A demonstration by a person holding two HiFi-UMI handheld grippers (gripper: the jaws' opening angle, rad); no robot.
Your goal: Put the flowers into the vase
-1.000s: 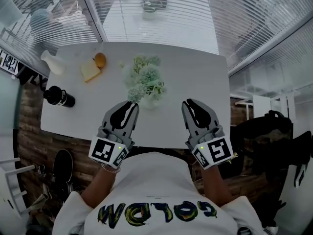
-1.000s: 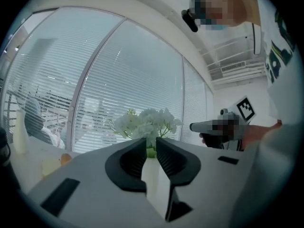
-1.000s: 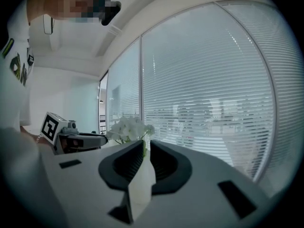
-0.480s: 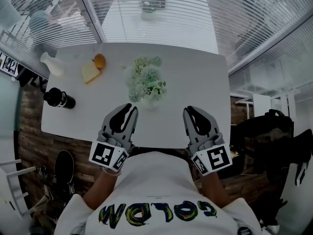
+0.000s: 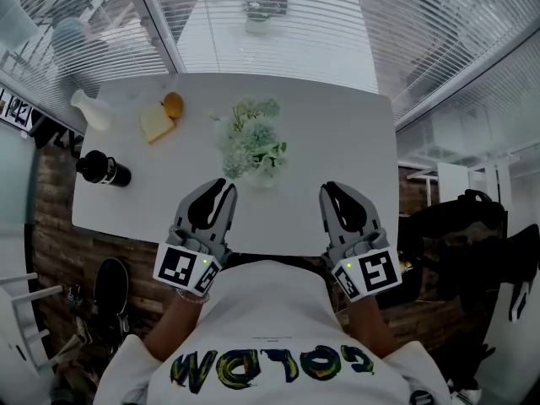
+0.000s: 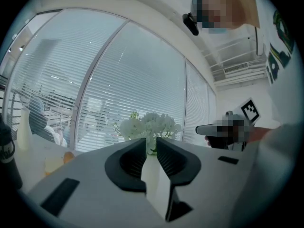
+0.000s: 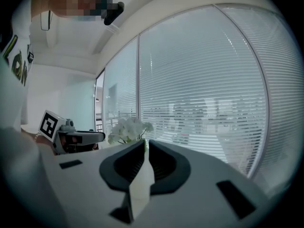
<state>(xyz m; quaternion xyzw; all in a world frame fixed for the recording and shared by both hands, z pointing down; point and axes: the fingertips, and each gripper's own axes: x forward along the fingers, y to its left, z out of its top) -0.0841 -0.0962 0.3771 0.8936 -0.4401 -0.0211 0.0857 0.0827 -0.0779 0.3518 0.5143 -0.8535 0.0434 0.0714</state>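
Note:
A bunch of pale green-white flowers stands upright in a small clear vase at the middle of the white table. My left gripper is held level just in front and left of the vase. Its jaws are a narrow gap apart and empty, and the flowers show beyond its tips. My right gripper is over the table's near edge, right of the vase and apart from it. Its jaws have just been closing; they now meet with nothing between them. The flowers lie to its left.
At the table's left stand a white bottle and a black flask, with a slice of bread and an orange beside them. Windows with blinds run behind the table. The near edge lies under both grippers.
The right gripper has drawn back a little toward the table's near edge. The left gripper's tips sit slightly further from the flowers. The flowers and vase have not moved.

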